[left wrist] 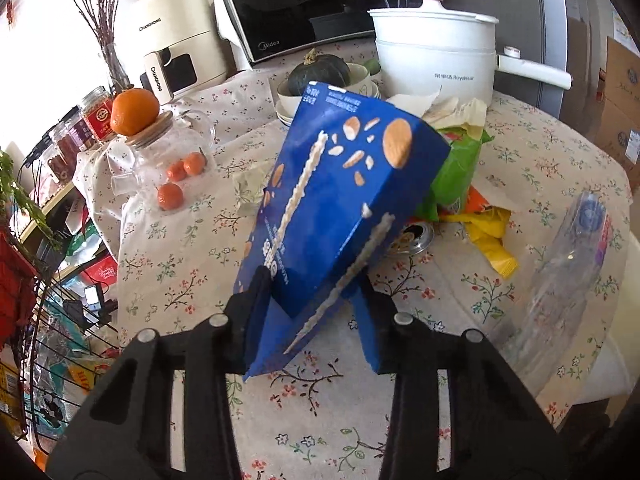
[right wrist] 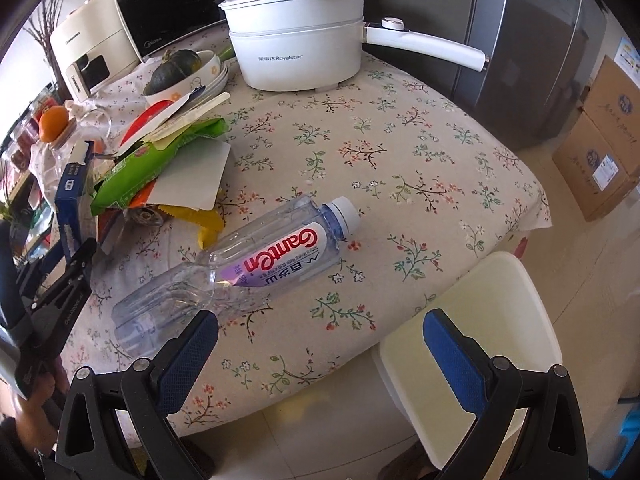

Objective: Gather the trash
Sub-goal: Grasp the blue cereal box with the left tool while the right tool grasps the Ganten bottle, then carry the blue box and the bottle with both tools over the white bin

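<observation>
My left gripper (left wrist: 316,296) is shut on a blue torn snack box (left wrist: 340,200) and holds it tilted above the floral tablecloth; the box also shows at the left of the right wrist view (right wrist: 70,192). Behind it lies a heap of trash: a green wrapper (left wrist: 456,172), a yellow wrapper (left wrist: 492,240) and white paper (right wrist: 192,176). An empty clear Ganten water bottle (right wrist: 256,264) lies on its side on the table, at the right in the left wrist view (left wrist: 568,276). My right gripper (right wrist: 320,344) is open and empty, just short of the bottle's base.
A white Royalstar pot (right wrist: 300,44), a bowl with a squash (right wrist: 176,68), a microwave (left wrist: 304,4) and a cream appliance (left wrist: 176,44) stand at the back. A glass teapot with oranges (left wrist: 168,152) stands left. A white bin (right wrist: 480,344) stands below the table's front edge.
</observation>
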Available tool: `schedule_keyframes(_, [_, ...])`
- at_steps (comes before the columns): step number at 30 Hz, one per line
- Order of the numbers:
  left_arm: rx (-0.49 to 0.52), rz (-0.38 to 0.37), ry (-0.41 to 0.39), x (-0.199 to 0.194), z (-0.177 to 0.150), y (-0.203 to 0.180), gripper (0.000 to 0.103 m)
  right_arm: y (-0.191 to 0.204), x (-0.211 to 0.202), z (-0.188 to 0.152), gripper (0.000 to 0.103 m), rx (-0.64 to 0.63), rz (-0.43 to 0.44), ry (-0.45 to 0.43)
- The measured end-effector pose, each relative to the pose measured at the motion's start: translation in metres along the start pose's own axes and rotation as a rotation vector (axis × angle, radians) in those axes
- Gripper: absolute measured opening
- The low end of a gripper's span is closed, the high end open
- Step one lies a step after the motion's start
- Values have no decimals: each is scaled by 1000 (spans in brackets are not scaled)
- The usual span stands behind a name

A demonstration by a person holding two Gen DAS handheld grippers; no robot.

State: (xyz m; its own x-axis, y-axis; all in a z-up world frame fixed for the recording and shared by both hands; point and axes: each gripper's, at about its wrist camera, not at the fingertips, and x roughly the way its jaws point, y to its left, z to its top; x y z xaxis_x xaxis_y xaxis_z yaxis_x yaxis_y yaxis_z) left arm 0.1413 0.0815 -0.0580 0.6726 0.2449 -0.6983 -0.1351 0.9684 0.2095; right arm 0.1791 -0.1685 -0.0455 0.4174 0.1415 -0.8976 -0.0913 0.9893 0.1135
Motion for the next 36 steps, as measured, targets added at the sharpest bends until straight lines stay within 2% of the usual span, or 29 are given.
schedule_keyframes(5, [-108,-68,13,-12,6,28,26,3,10,12,103,88,71,28])
schedule_keyframes(10, [-225,-165,64,-17,3,53,25,-3,29,27,102,192,99,47])
schedule_keyframes(13, [-285,-221,90,-23,0,62,25,-8,42,35,96,260,123,67])
schedule_keyframes(16, [-342,-279,120,-28,-4,68,25,-16,54,40,82,345,168,88])
schedule_keyframes(18, [-364,-314,133,-33,-5,70,25,-20,63,42,78,390,188,103])
schedule_keyframes(23, [-372,-360,134,-44,-7,70,25,-28,76,45,74,471,219,122])
schedule_keyframes(29, [-373,-390,135,-49,-5,69,25,-39,88,42,70,545,341,156])
schedule_keyframes(33, [-366,-412,124,-54,-1,66,25,-44,76,40,66,549,407,133])
schedule_keyframes(36, [-356,-419,112,-58,1,62,25,-44,55,44,66,507,419,80])
